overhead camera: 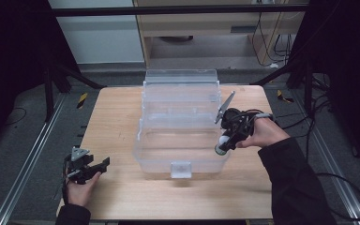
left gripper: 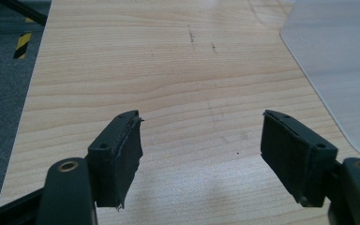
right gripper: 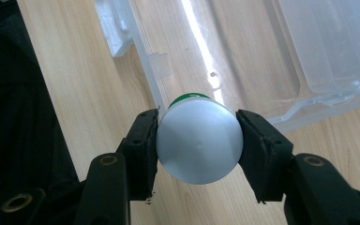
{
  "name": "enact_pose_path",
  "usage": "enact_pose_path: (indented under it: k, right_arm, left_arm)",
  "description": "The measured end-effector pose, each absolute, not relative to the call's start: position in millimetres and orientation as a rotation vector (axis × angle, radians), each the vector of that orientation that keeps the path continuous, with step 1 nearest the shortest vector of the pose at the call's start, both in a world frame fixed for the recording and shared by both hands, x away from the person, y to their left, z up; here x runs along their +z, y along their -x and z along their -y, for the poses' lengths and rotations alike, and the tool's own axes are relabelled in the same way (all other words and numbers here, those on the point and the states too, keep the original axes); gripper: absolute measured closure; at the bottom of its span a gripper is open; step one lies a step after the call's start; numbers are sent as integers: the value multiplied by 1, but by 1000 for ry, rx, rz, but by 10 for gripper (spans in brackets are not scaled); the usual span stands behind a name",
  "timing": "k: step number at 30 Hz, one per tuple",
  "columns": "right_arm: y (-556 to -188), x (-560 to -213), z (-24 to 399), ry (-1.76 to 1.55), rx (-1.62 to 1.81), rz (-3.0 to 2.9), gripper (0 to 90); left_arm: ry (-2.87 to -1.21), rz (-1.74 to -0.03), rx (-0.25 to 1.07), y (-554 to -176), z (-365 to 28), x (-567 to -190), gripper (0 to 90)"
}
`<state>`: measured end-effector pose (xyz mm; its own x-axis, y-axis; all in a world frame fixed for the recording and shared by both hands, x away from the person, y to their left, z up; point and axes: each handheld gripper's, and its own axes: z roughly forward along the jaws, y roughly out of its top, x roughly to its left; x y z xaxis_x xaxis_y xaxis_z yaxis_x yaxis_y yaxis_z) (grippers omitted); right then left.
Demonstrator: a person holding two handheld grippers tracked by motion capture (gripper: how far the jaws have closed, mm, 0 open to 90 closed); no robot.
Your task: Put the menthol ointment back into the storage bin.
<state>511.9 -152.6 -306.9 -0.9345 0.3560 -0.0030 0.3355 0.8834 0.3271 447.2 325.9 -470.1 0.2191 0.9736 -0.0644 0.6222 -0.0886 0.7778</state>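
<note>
Your high view is dim, with black corners beyond the pale wooden table (overhead camera: 122, 192). A streak of overhead glare runs down the clear plastic storage box (right gripper: 262, 56), and the round white bottle base (right gripper: 199, 143) sits softly blurred up close.

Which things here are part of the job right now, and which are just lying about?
In the job:
- white bottle, clamped in the right gripper
- clear plastic box, open

Lying about:
- left gripper, open over bare table
- cables on the floor
</note>
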Motion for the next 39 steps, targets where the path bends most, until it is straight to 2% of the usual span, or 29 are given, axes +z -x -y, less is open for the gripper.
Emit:
enact_pose_path:
  k: [39]
  right_arm:
    - [-531, -366, 145, -578, 516, -2977, 506]
  left_arm:
    - [-1794, -1483, 642, -447, -326, -469, 290]
